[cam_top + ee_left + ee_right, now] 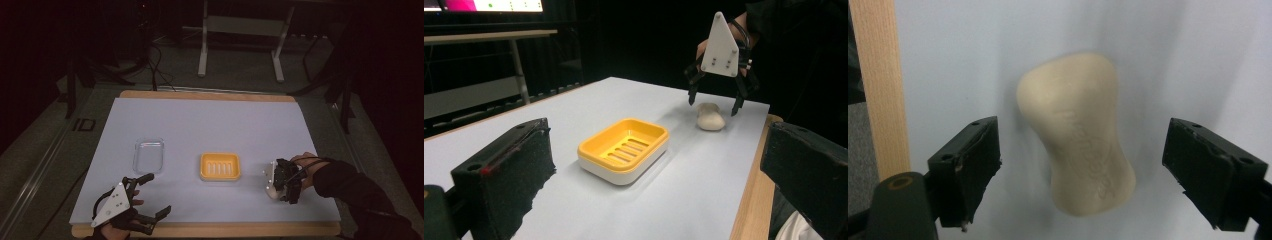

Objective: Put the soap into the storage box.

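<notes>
While the left gripper (150, 195) is held low at the near edge of the table (210, 125), its jaws are spread wide and nothing is held between them; a clear lid or tray (149, 155) lies just ahead of the upper jaw, and the yellow soap dish (624, 149) sits farther out along the line of the jaws, well apart from both pads.

Moving across, the dish is seen empty, its slotted floor bare, so the placing step is judged not yet done.

Over on the right, the action is found: the right gripper (715, 100) is pointed down over the cream bar of soap (1078, 135), which lies flat on the table. From the right gripper view, the bar is framed between the two pads (973, 160), nearer to the left one, with clear daylight on either side. The jaws are wide open and nothing is gripped yet.

The step in hand is judged to be the approach for a pick-up. A further descent is called for next, until the pads flank the bar's sides, then a firm close across its narrow waist. A slippery, rounded bar may squirt out if it is pinched off-centre, so the jaws should be centred first.
</notes>
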Demonstrator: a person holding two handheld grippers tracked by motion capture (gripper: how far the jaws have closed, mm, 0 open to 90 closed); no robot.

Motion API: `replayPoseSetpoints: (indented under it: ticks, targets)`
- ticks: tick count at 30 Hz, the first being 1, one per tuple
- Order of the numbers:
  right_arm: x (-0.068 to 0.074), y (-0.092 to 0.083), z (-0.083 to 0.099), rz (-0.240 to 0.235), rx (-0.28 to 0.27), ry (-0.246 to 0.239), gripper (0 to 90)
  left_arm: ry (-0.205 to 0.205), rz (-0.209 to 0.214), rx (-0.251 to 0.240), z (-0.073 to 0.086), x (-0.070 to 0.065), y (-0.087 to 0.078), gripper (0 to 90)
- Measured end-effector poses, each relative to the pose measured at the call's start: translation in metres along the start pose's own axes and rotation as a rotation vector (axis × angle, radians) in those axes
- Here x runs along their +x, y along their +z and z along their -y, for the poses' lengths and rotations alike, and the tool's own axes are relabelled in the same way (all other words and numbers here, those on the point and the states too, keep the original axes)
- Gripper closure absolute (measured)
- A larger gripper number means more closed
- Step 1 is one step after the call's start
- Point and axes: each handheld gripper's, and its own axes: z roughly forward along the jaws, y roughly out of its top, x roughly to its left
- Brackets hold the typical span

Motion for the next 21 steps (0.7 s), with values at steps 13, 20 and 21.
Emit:
replayPoseSetpoints:
  ticks: [13, 20, 21]
  targets:
    - [-0.006, 0.016, 0.004, -0.033, -0.029, -0.01, 31.7, -0.002, 0.002, 0.008, 0.001, 0.0, 0.001, 0.7]
    - [-0.011, 0.02, 0.01, -0.09, -0.096, 0.016, 38.7, -0.002, 0.002, 0.017, 0.002, 0.001, 0.003, 0.8]
    - [-0.011, 0.02, 0.01, -0.09, -0.096, 0.016, 39.1, -0.002, 0.002, 0.017, 0.002, 0.001, 0.003, 0.8]
